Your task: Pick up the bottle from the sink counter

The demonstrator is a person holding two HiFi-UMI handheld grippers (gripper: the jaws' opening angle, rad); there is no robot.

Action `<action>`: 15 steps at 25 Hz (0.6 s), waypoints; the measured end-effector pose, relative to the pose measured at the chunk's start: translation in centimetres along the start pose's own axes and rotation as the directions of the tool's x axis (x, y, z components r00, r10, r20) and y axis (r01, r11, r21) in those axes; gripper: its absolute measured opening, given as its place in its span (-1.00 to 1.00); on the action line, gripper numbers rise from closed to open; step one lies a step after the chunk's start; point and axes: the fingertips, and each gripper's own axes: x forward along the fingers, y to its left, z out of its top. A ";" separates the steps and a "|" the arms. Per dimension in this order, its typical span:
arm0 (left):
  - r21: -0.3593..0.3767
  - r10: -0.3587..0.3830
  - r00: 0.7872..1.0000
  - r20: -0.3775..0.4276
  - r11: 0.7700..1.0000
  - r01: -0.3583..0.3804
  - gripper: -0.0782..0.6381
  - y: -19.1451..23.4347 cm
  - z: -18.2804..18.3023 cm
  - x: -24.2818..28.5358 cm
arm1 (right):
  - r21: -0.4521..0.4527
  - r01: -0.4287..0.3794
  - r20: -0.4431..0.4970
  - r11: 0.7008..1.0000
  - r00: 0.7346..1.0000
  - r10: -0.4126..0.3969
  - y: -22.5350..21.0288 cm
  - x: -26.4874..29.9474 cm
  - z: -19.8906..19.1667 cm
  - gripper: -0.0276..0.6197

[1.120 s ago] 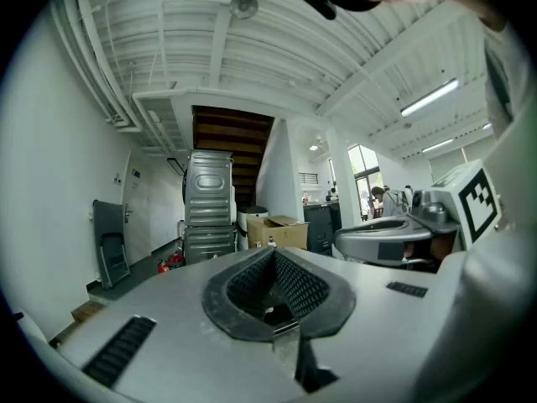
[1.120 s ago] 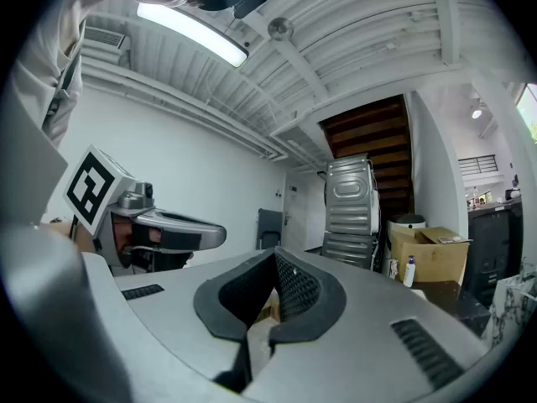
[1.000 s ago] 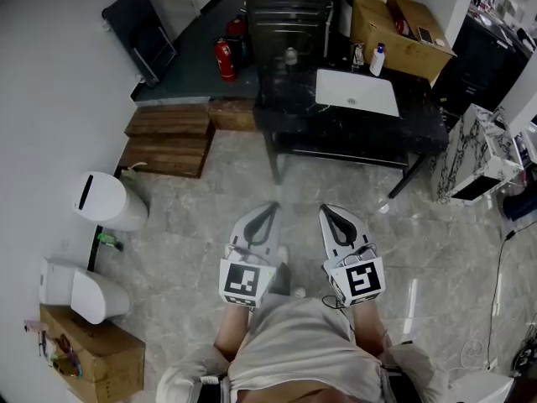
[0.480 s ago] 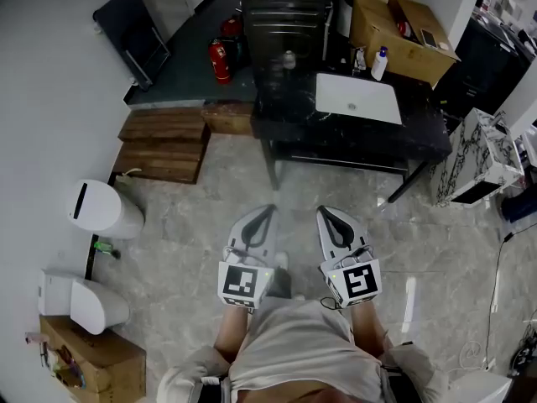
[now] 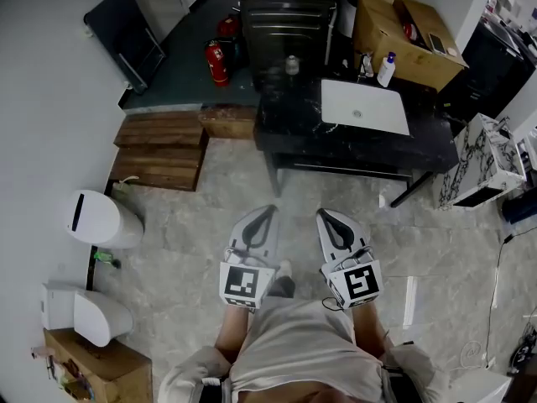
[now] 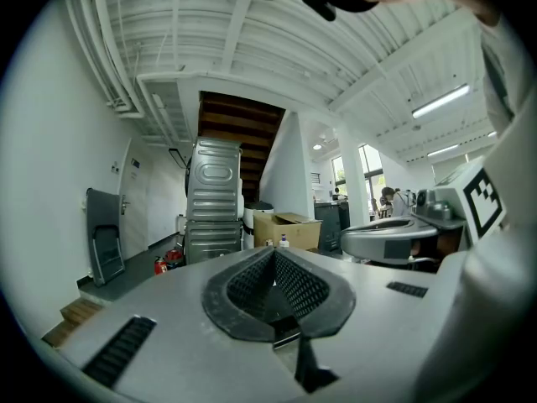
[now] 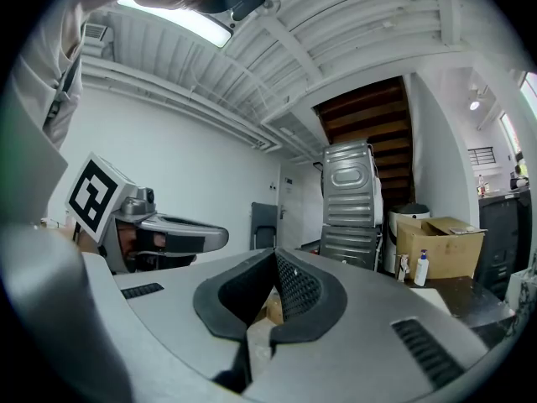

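Note:
A white bottle with a blue cap (image 5: 386, 68) stands upright on the dark sink counter (image 5: 344, 137), behind the white basin (image 5: 365, 107) and in front of a cardboard box. It shows small and far off as the bottle (image 6: 284, 241) in the left gripper view and the bottle (image 7: 421, 269) in the right gripper view. My left gripper (image 5: 268, 211) and right gripper (image 5: 326, 215) are held side by side over the floor, well short of the counter. Both have their jaws shut with nothing between them: left gripper (image 6: 273, 253), right gripper (image 7: 275, 255).
An open cardboard box (image 5: 404, 23) sits at the counter's back right, and a small clear jar (image 5: 291, 64) at its back left. Stacked metal units (image 5: 284, 7), a red fire extinguisher (image 5: 216, 62), wooden steps (image 5: 164, 145), a white bin (image 5: 101, 219) and a marble-patterned cabinet (image 5: 480, 159) stand around.
The counter and sink have slid a little lower in the head view, so I stand slightly nearer. Both grippers keep the same pose, shut.

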 end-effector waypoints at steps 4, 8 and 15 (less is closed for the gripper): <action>0.006 -0.019 1.000 -0.001 1.000 0.019 -0.77 1.9 0.1 1.7 | 0.002 0.015 -0.002 1.000 1.000 -0.015 -0.5 2.4 0.2 -0.93; 0.001 -0.038 0.999 0.001 0.999 0.038 -0.77 3.8 0.1 3.0 | -0.004 0.030 -0.015 1.000 0.999 -0.030 -0.8 4.6 0.1 -0.93; -0.008 -0.072 0.997 0.003 0.997 0.072 -0.77 6.2 -0.4 5.4 | -0.017 0.077 -0.028 0.997 0.997 -0.078 -1.8 7.3 -0.4 -0.93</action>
